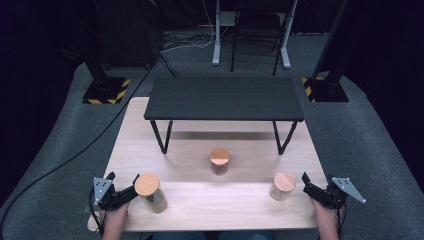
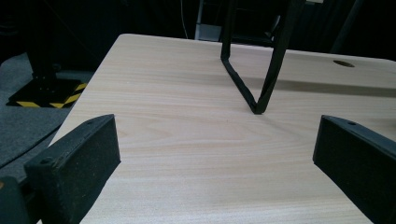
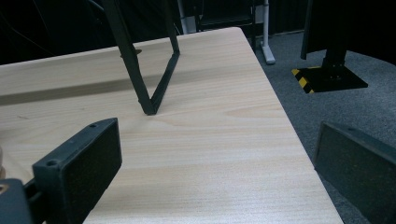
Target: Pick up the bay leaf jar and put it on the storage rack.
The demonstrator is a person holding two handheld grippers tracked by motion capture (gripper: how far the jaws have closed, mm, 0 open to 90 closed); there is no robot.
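Three clear glass jars with round wooden lids sit on the pale wooden table (image 1: 210, 200), and honestly their contents are hard to make out from the high view: the near-left jar (image 1: 150, 192) has something yellowish-brown inside, the middle jar (image 1: 219, 161) looks reddish-brown, and the near-right jar (image 1: 282, 186) holds something pale and grainy. The left gripper (image 1: 122, 186) sits just beside the near-left jar, jaws spread wide with nothing between them, and the jar partly covers one jaw tip, so whether it's touching is anyone's guess. The right gripper (image 1: 306, 183) is close to the near-right jar, also wide open and empty. Both hands are cut off by the bottom edge. In the gripper views the jaws frame bare tabletop and a leg of the low black shelf (image 1: 223, 98); its top is out of frame there.
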